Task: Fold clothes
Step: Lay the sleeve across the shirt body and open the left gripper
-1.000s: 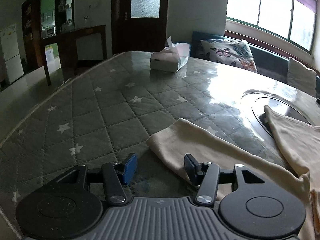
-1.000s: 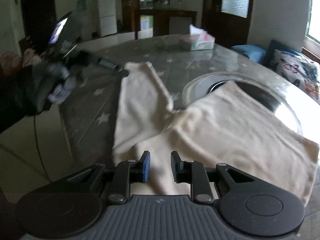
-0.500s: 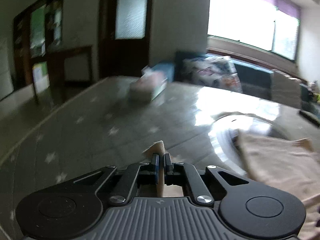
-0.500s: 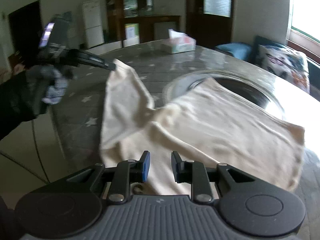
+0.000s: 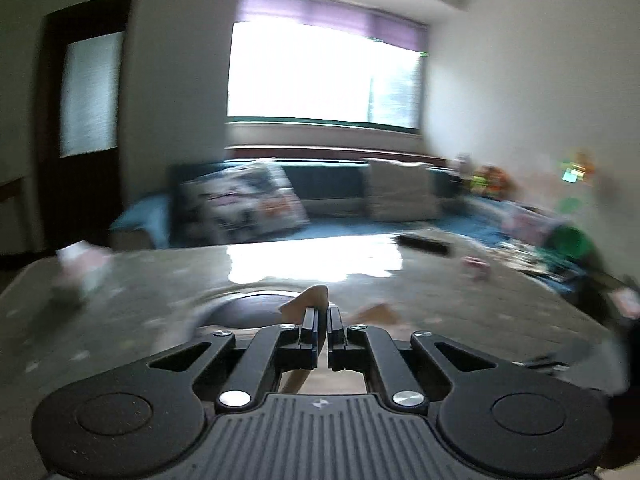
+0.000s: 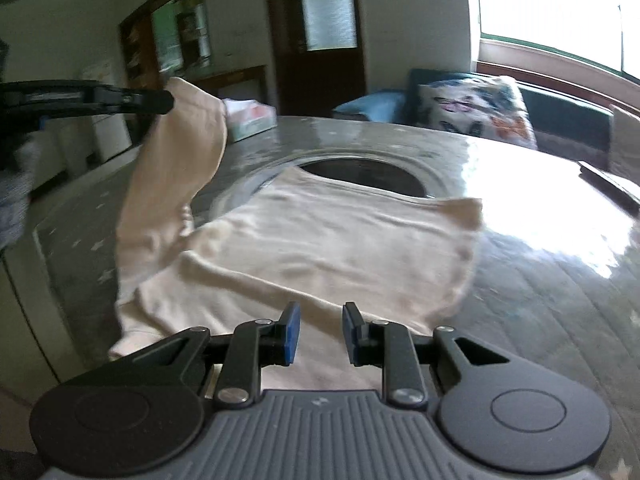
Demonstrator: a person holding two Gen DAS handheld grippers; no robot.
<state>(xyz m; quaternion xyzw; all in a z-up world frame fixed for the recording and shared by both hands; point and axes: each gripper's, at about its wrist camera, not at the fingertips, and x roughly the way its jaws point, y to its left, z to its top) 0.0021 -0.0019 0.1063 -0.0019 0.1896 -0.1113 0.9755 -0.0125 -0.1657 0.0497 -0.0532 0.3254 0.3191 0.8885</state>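
Note:
A cream garment (image 6: 328,240) lies spread on the round grey star-patterned table (image 6: 540,300). My left gripper (image 5: 322,314) is shut on the garment's sleeve end (image 5: 310,298). In the right wrist view it (image 6: 162,101) holds the sleeve (image 6: 176,172) lifted well above the table at the left. My right gripper (image 6: 318,320) is open and empty, just above the garment's near hem. The left wrist view is blurred.
A round glass turntable with a dark centre (image 6: 364,172) sits mid-table under the garment's far edge. A tissue box (image 6: 250,118) stands at the far left. A dark flat object (image 6: 608,184) lies at the right edge. A sofa with cushions (image 6: 472,108) stands beyond.
My left gripper shut on the sleeve end, lifted it off the table and swung to the right. My right gripper stayed open near the hem.

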